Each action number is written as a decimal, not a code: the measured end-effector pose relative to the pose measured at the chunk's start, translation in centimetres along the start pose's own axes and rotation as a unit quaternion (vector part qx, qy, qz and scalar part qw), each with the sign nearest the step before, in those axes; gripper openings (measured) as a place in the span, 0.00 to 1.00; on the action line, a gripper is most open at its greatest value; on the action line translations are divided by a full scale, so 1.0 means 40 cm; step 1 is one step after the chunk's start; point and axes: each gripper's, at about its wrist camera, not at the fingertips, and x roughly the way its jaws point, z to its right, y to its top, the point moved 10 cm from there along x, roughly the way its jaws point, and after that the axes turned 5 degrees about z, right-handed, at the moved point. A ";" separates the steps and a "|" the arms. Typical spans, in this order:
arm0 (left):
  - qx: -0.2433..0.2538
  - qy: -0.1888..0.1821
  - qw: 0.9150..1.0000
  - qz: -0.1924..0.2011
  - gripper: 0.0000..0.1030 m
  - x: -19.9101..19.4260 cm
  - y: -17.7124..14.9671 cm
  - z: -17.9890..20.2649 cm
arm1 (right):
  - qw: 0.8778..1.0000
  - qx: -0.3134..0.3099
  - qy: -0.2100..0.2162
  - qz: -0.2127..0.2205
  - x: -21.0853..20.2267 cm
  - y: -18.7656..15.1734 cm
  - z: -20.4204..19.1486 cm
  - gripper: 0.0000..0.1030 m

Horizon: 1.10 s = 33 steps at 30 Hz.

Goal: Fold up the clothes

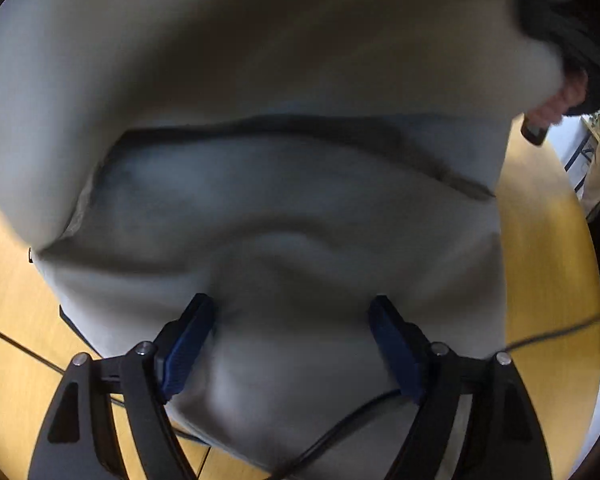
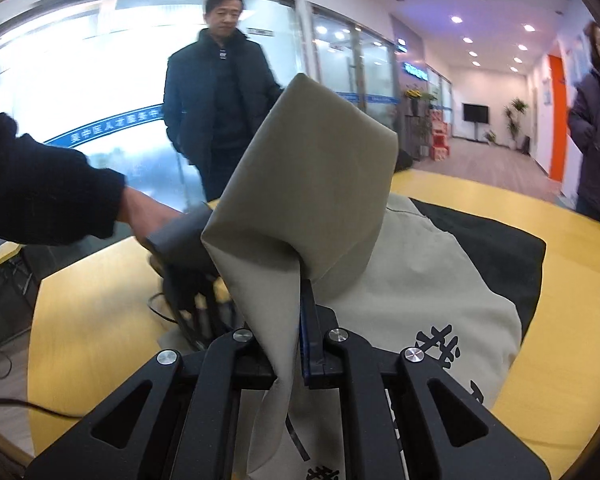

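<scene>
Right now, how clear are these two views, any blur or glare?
Left wrist view: the beige garment is motion-blurred and shadowed, filling most of the frame, and the left gripper is open. Right wrist view: sharper; the right gripper pinches the cloth, bright glare in the glass wall, strong fisheye bending.

Yellow round table (image 2: 500, 216), two bystanders (image 2: 220, 100), wall screen (image 2: 476, 113).

Garment (image 2: 432, 280) on table (image 2: 560, 320), centre.
</scene>
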 end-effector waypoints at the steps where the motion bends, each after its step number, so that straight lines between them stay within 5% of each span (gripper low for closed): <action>1: -0.003 0.000 1.000 0.004 0.82 0.000 0.002 0.000 | 1.000 -0.005 0.010 -0.004 0.013 -0.004 -0.010 0.06; 5: -0.024 0.011 1.000 0.012 0.77 -0.054 0.004 -0.020 | 0.998 -0.021 0.039 -0.037 0.082 -0.049 -0.043 0.06; 13: -0.030 0.072 0.995 0.066 0.72 -0.309 0.137 -0.137 | 0.993 -0.045 0.048 -0.093 0.153 -0.117 -0.066 0.07; 17: 0.057 0.015 0.996 0.063 0.72 -0.262 0.197 -0.043 | 0.992 -0.061 0.037 -0.103 0.190 -0.119 -0.081 0.07; 22: 0.083 -0.035 0.996 -0.001 0.71 -0.065 0.171 -0.034 | 0.989 -0.093 0.029 -0.115 0.186 -0.165 -0.079 0.07; 30: 0.051 -0.057 0.996 0.035 0.67 -0.193 0.208 -0.047 | 0.986 -0.117 0.020 -0.113 0.179 -0.195 -0.087 0.07; 33: 0.079 -0.074 0.994 0.015 0.67 -0.176 0.128 -0.042 | 0.987 -0.116 0.019 -0.110 0.186 -0.196 -0.084 0.07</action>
